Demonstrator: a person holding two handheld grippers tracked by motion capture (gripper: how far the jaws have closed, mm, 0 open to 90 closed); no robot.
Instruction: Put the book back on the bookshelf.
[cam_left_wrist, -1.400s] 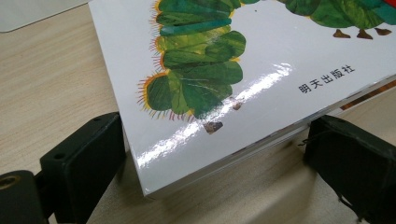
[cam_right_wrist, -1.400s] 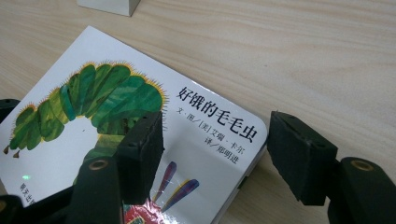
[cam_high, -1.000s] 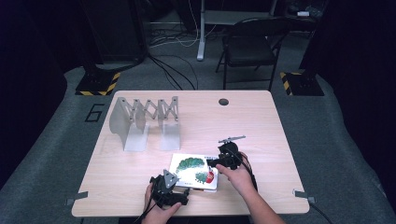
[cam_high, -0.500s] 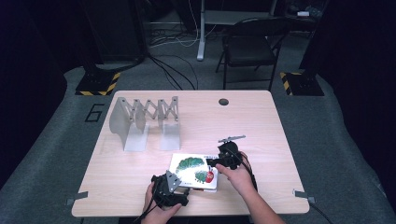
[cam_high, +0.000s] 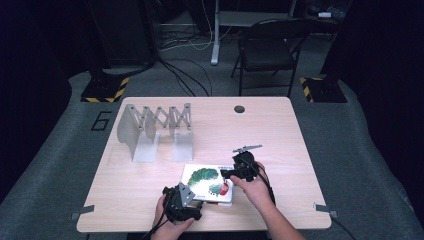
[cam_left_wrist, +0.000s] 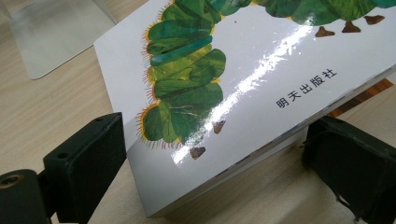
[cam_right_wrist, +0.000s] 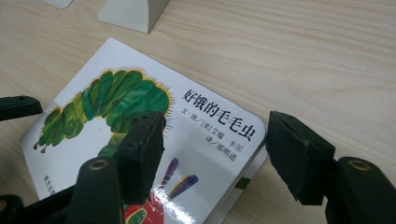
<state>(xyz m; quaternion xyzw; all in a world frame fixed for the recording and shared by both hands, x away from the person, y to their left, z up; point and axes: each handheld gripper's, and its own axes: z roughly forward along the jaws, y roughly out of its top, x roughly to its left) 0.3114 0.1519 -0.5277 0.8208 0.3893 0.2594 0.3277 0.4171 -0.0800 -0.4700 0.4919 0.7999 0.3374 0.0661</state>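
A white board book (cam_high: 207, 181) with a green caterpillar on its cover lies on the table near the front edge. My left gripper (cam_high: 187, 197) is at the book's near left corner. In the left gripper view the book (cam_left_wrist: 243, 79) sits cornerwise between the jaws; both pads touch its edges, and the jaws have just been closing a little on it. My right gripper (cam_high: 227, 172) hovers at the book's right corner. In the right gripper view it stands open (cam_right_wrist: 217, 135), one finger (cam_right_wrist: 142, 149) above the cover (cam_right_wrist: 116, 102), the other above bare wood.
A grey folding metal book rack (cam_high: 155, 127) stands at the back left of the table (cam_high: 300, 150); its base (cam_left_wrist: 51, 32) lies close to the book. A round cable hole (cam_high: 239, 109) is at the far edge. A black chair (cam_high: 267, 50) stands behind the table.
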